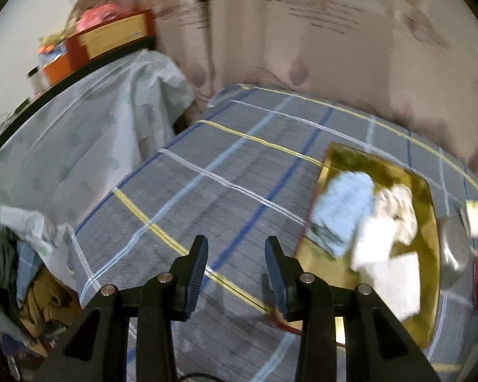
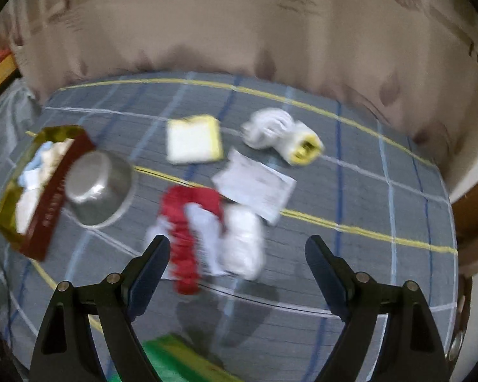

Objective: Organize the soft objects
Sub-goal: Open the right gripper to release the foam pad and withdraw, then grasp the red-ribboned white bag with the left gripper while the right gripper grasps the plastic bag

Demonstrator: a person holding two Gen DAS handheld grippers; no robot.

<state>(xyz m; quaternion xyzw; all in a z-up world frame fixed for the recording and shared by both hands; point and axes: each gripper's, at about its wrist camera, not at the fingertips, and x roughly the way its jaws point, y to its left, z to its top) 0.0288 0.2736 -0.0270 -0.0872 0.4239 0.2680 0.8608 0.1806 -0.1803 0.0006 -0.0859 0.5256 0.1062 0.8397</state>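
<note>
The right tongs are hanging wide open and empty over the red-and-white soft bundle on the checked bed, probably to collect it for the gold box, while the left tongs are waiting half open, holding nothing.

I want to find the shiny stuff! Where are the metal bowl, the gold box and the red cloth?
metal bowl (image 2: 97,187), right wrist view, its shiny side.
gold box (image 1: 430,222), left wrist view, bare inner floor.
red cloth (image 2: 183,242), right wrist view, its middle.

We see blue and white cloths heaped in the gold box; a red-white cloth lies crumpled beside it.
</note>
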